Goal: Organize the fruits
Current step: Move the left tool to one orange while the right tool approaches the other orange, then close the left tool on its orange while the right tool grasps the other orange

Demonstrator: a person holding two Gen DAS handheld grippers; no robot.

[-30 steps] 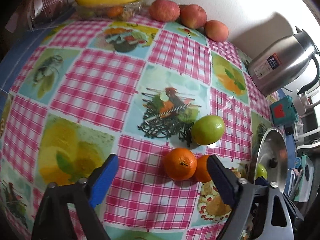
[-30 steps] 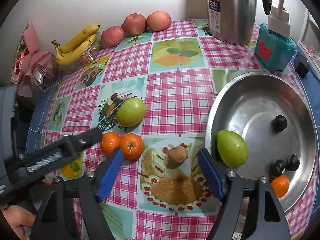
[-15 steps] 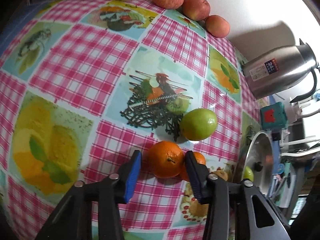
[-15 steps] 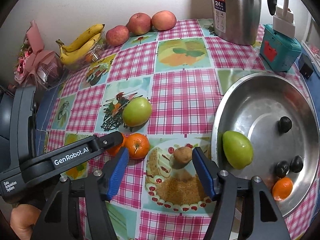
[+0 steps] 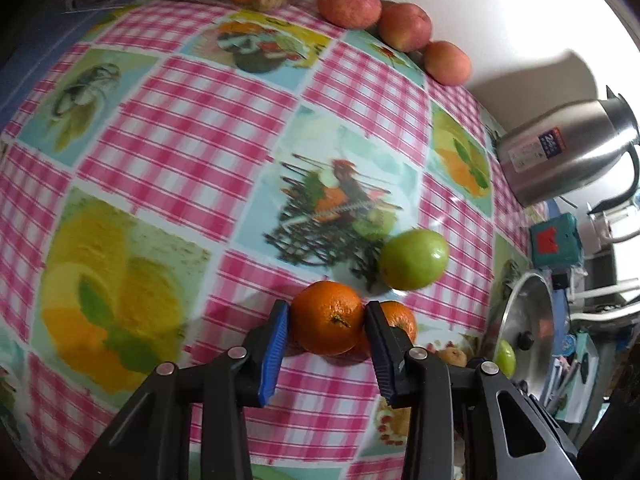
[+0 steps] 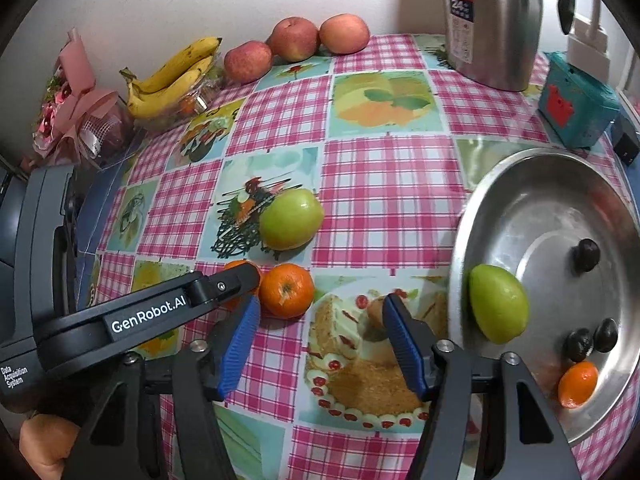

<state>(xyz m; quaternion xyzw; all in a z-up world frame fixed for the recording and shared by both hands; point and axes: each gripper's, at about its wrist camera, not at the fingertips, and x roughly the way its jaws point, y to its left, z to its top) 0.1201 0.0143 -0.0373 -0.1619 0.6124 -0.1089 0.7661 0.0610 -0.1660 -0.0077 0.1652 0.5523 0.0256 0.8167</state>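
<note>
Left tool (image 5: 326, 330) gripped the near orange (image 5: 327, 317) on the desk (image 5: 192, 128), beside a second orange (image 6: 286, 290). Right tool (image 6: 318, 330), jaws just closing, stood part open around a small brown fruit (image 6: 376, 309), not touching, beside the steel bowl (image 6: 520, 200).

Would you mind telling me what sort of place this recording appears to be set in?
Most likely a home kitchen or dining corner: a table with a plaid fruit-print oilcloth against a wall, a steel thermos jug, a metal basin and loose fruit such as bananas.
</note>
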